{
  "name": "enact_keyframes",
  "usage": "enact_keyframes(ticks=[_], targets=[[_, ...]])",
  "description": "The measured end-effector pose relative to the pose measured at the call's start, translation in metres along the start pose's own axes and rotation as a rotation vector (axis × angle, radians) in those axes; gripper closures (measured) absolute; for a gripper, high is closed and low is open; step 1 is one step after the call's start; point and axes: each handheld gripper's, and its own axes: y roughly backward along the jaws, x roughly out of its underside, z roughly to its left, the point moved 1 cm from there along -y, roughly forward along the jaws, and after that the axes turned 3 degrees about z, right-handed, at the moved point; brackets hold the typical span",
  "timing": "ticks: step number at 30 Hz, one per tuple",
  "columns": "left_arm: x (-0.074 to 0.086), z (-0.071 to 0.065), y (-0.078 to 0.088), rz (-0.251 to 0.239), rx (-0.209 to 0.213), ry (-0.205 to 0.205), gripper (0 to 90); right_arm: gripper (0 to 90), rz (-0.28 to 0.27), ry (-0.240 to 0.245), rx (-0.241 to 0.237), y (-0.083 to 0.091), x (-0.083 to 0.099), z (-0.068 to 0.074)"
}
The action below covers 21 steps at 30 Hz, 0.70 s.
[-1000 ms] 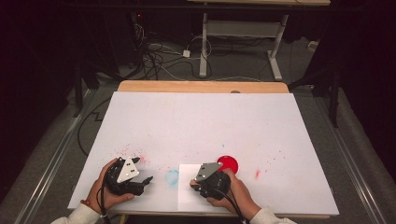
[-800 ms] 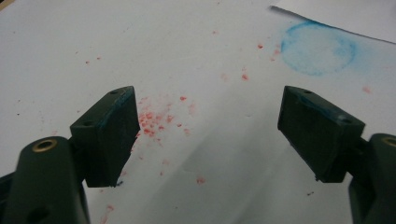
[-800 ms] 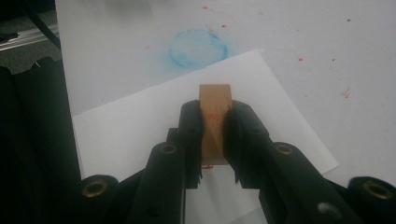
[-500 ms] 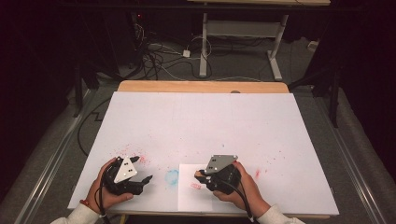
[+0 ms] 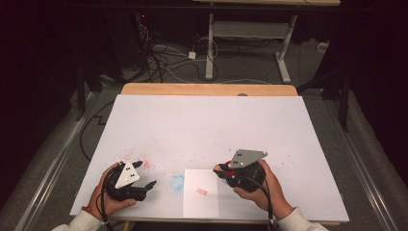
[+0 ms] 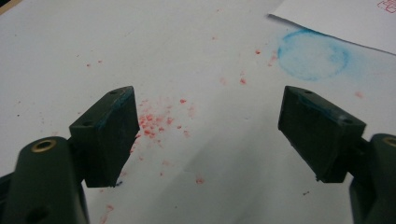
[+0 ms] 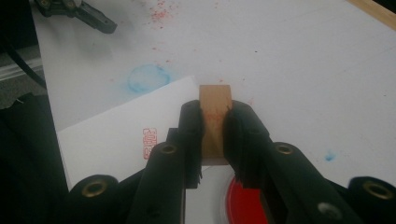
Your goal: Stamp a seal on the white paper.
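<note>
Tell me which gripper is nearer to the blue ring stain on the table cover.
Left. The left gripper, jaws open, sits just left of the blue ring stain. The right gripper, shut on a wooden stamp, is beyond the white paper sheet, farther to the stain's right.

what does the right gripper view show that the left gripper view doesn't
Right gripper view: the right hand-held gripper shut on a wooden stamp block, a red ink pad below it, a red stamp print on the paper sheet, and the other gripper far off.
Left gripper view: the left hand-held gripper open, over a cluster of red specks.
Both: the blue ring stain, the sheet and the white table cover.
</note>
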Motion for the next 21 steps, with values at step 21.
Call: enact_keyframes(ticks=[21], targets=[[-0.003, -0.001, 0.007, -0.072, -0.002, -0.015, 18.9, 75.7, -0.018, -0.040, 0.080, 0.023, 0.007, -0.019]])
